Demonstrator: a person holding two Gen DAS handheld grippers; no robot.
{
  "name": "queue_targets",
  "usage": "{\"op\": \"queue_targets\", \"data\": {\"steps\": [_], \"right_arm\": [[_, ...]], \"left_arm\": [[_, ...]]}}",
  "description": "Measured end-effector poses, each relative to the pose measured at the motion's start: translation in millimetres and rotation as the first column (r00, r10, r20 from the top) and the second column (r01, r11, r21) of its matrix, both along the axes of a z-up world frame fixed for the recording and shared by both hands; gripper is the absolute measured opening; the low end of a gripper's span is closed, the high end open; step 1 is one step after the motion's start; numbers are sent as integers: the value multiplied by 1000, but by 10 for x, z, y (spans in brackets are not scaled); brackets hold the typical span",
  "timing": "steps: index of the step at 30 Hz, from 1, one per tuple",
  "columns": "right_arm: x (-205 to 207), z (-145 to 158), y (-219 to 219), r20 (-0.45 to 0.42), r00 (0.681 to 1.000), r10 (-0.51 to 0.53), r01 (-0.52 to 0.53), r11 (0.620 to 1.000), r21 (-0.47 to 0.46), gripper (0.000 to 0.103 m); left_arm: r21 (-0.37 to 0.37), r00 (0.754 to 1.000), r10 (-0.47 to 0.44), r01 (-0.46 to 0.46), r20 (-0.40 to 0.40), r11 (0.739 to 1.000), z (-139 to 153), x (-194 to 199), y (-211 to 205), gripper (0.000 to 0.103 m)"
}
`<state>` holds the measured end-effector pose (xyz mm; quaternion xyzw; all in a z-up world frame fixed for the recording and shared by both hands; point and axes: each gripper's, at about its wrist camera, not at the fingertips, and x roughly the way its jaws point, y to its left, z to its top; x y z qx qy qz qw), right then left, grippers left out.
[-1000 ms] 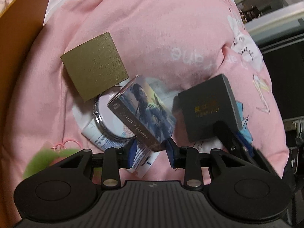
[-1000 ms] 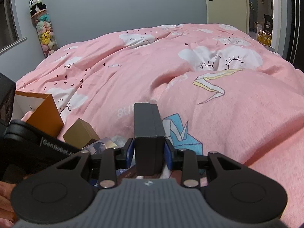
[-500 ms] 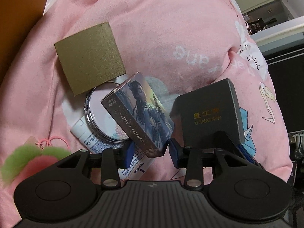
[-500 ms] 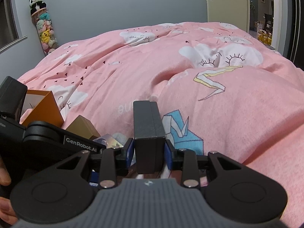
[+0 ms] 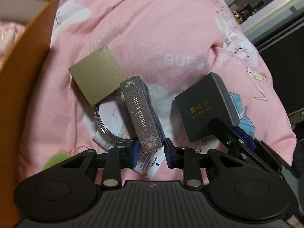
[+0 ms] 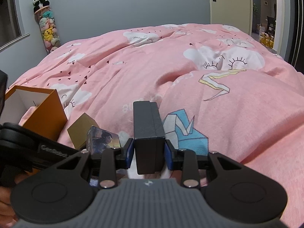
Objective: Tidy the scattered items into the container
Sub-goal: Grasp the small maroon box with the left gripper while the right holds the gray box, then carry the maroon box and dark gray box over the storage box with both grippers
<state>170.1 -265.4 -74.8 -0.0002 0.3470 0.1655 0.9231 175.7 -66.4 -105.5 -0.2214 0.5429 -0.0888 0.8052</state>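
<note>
The left gripper [image 5: 150,152] was closed on the photo card box [image 5: 142,112], its blue pads pressed to the box's lower end, the box tilting up and away over the pink duvet [image 5: 152,28]. The right gripper [image 6: 149,154] was clamped on the black box [image 6: 148,131], held edge-on and clear of the bedding; in the left wrist view the same black box [image 5: 205,110] hung just right of the photo card box, the two apart.

The orange container [image 6: 43,112] stood open-topped at the left, its near corner just beside the gold box [image 6: 81,131], with its white inside visible. In the left view its orange wall [image 5: 24,60] filled the left edge, and bare duvet lay between that wall and the gold box [image 5: 96,76]. Beyond the items the duvet stretched wide and unoccupied toward the grey wall [image 6: 114,9].

Under the photo card box lay a round compact [image 5: 112,121], its upper rim tucked under the gold box, and a white tube [image 5: 150,163] below it. A green fluffy thing [image 5: 55,159] sat at the lower left.

The held box read "PHOTO CARD" along its side. The tube showed "Vaseline". The black box carried gold lettering, blurred, beginning "XI". The duvet bore the letters "ane", upside down. The left gripper's body read "GenRobot" in the right view.
</note>
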Motion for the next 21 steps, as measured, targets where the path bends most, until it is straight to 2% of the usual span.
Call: {"op": "queue_targets", "data": {"steps": [4, 8, 15, 21], "right_arm": [[-65, 77, 3, 6, 1000, 9, -9, 1000, 7, 35], [-135, 188, 9, 0, 999, 39, -39, 999, 33, 35], [-259, 305, 24, -63, 989, 131, -122, 984, 126, 35], [-228, 129, 228, -154, 970, 187, -175, 980, 91, 35]], "left_arm": [[57, 998, -42, 39, 54, 998, 169, -107, 24, 29], [160, 991, -101, 85, 91, 983, 332, -220, 57, 29], [275, 981, -172, 142, 88, 951, 507, -561, 258, 28], [336, 975, -216, 185, 57, 924, 543, -731, 319, 27]]}}
